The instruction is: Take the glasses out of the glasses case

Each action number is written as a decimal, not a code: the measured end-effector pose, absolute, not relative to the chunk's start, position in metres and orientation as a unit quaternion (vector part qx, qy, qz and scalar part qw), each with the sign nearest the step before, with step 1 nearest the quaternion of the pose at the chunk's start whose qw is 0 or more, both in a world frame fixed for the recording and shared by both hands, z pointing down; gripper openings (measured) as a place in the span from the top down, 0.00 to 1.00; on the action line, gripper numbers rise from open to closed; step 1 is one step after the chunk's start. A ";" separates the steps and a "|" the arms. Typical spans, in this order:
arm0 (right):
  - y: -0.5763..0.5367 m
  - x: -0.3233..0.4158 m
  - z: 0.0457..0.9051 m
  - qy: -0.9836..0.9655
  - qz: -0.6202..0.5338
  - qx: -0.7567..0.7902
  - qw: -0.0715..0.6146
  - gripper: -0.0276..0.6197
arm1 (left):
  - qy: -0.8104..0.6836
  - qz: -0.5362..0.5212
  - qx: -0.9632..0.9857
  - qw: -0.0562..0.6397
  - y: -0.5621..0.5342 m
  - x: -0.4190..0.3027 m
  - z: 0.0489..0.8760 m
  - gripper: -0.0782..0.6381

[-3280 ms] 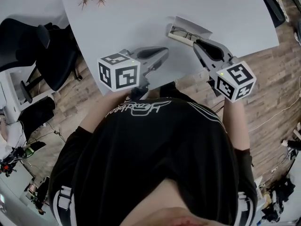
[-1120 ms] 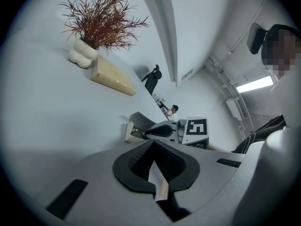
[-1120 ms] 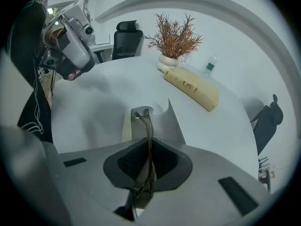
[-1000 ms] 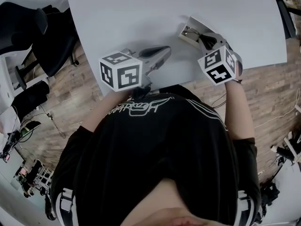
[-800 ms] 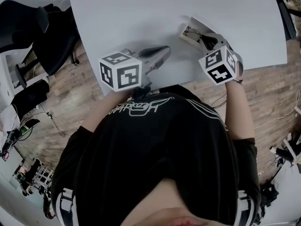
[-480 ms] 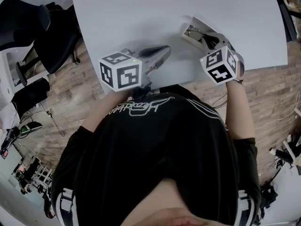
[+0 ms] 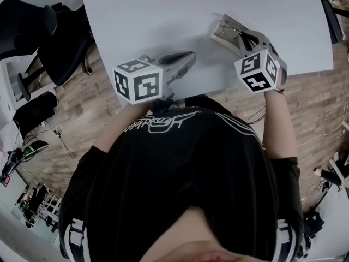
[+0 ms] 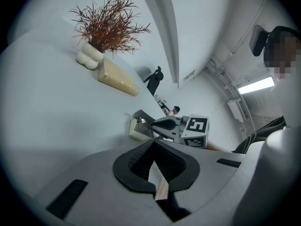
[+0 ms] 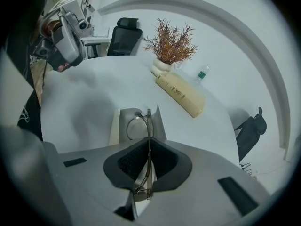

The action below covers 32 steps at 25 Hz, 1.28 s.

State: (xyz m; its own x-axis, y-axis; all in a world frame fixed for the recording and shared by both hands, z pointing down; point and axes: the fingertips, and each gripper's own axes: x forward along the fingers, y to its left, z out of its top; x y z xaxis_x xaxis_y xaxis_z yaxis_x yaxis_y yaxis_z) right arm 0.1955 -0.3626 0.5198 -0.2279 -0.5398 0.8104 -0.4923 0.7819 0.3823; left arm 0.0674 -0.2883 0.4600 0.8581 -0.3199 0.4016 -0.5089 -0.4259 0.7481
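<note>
The white glasses case [image 7: 220, 35] lies open on the white table [image 7: 163, 15], at its near right. My right gripper [image 7: 240, 33] is over it, shut on the thin-framed glasses [image 9: 148, 140]. They stand on edge between the jaws, one lens ring [image 9: 134, 126] still over the case [image 9: 120, 124]. My left gripper [image 7: 190, 56] rests low at the table's near edge, left of the case, shut with nothing in it. From the left gripper view the case [image 8: 136, 129] and the right gripper [image 8: 165, 124] show ahead of my left gripper [image 8: 154, 146].
At the far side of the table stand a dried plant in a white vase [image 9: 171, 44], a long pale wooden box [image 9: 181, 95] and a small bottle [image 9: 201, 73]. Black office chairs [image 7: 52, 42] stand left of the table, on a wood floor [image 7: 305, 108].
The right gripper, open beside the case 3.3 s ago, reached in and shut on the glasses. It has now drawn back slightly with them. The left gripper has stayed put.
</note>
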 end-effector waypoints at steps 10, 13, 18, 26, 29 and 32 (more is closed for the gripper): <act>-0.351 0.188 0.476 -0.783 -0.049 0.384 0.487 0.93 | -0.239 0.092 0.848 0.464 -0.271 0.054 0.445 0.88; -0.340 0.182 0.460 -0.785 -0.049 0.400 0.470 0.93 | -0.236 0.087 0.853 0.457 -0.263 0.048 0.436 0.88; -0.315 0.170 0.429 -0.788 -0.055 0.429 0.439 0.93 | -0.231 0.081 0.862 0.444 -0.247 0.037 0.421 0.88; -0.257 0.150 0.378 -0.789 -0.053 0.483 0.376 0.93 | -0.207 0.078 0.887 0.404 -0.214 0.027 0.387 0.88; -0.227 0.144 0.362 -0.796 -0.039 0.495 0.347 0.93 | -0.198 0.075 0.896 0.389 -0.195 0.026 0.368 0.88; -0.200 0.142 0.344 -0.800 -0.027 0.513 0.311 0.93 | -0.185 0.073 0.909 0.366 -0.180 0.025 0.350 0.88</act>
